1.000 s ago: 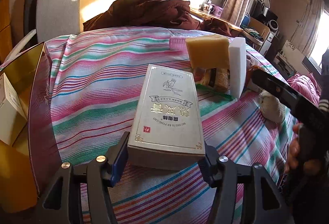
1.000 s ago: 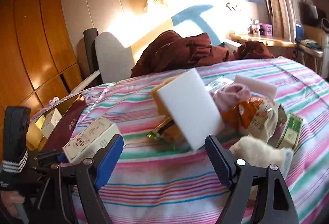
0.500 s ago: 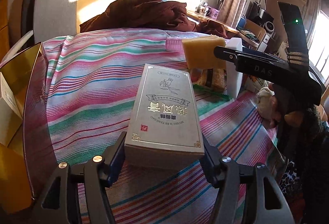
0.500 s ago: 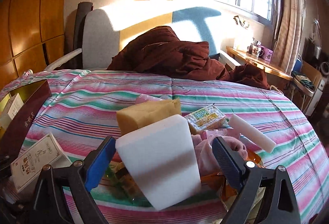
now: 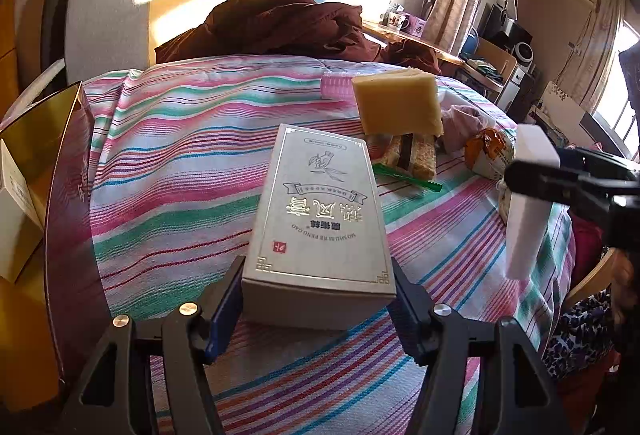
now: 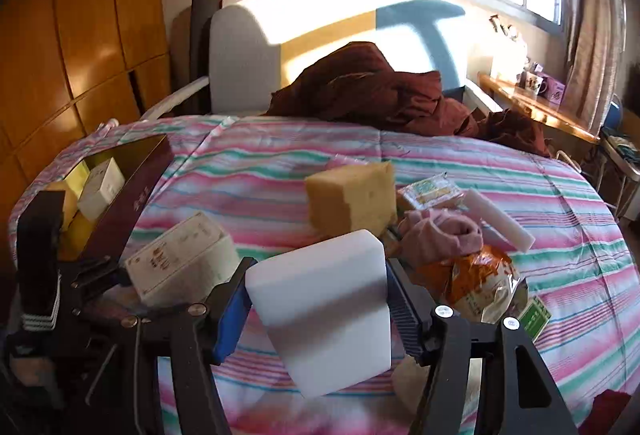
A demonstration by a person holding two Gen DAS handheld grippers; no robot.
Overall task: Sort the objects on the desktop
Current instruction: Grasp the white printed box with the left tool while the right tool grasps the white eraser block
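Your right fingers [image 6: 318,309], wide apart half a second ago, had clamped onto the white sponge block [image 6: 324,311] and raised it off the striped bedspread [image 6: 256,171]. Your left fingers [image 5: 316,301] kept the silver box [image 5: 320,211] pinched above the bed, near the open maroon box [image 5: 64,195], so both looked ready to sort.
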